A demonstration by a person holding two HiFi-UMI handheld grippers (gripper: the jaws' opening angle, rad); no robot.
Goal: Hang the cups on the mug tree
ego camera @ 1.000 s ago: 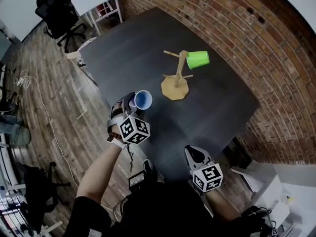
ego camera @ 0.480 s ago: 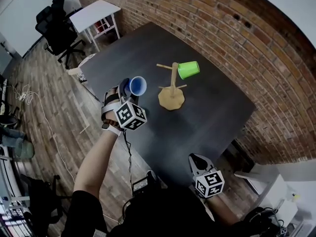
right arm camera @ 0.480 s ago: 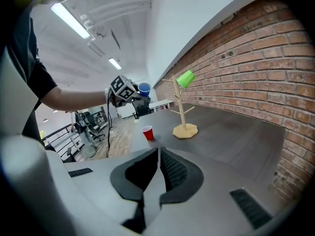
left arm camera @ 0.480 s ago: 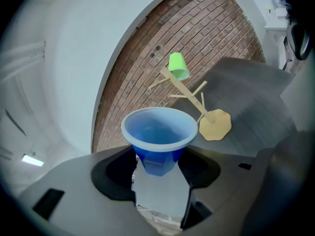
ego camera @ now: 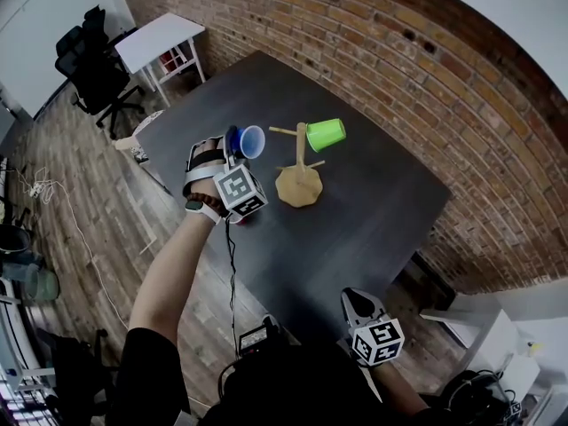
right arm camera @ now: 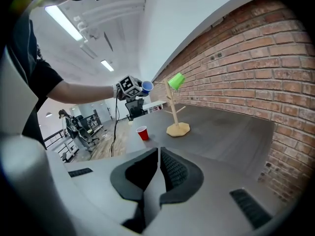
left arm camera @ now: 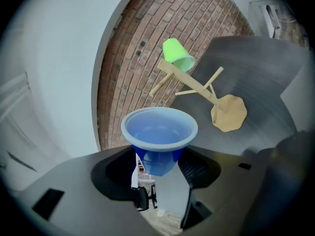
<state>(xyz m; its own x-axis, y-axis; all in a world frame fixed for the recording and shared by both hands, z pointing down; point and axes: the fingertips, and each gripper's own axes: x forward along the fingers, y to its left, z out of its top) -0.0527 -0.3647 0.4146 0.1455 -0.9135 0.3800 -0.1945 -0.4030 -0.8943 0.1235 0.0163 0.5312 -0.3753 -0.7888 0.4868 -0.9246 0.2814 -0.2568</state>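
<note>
Aloft, the left gripper point(left arm camera: 158, 168) clamps the blue cup point(left arm camera: 160, 131) by its base; the right gripper point(right arm camera: 158, 155) sits closed, empty.

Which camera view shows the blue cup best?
The left gripper view: the blue cup sits close, held in the left gripper, its open mouth visible. The head view shows it small near the mug tree; the right gripper view, only tiny and far.

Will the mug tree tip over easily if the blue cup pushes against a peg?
Possibly. The mug tree has a thin post on a small flat base, so it probably tips easily. The green cup hangs on one side, likely shifting its balance.
</note>
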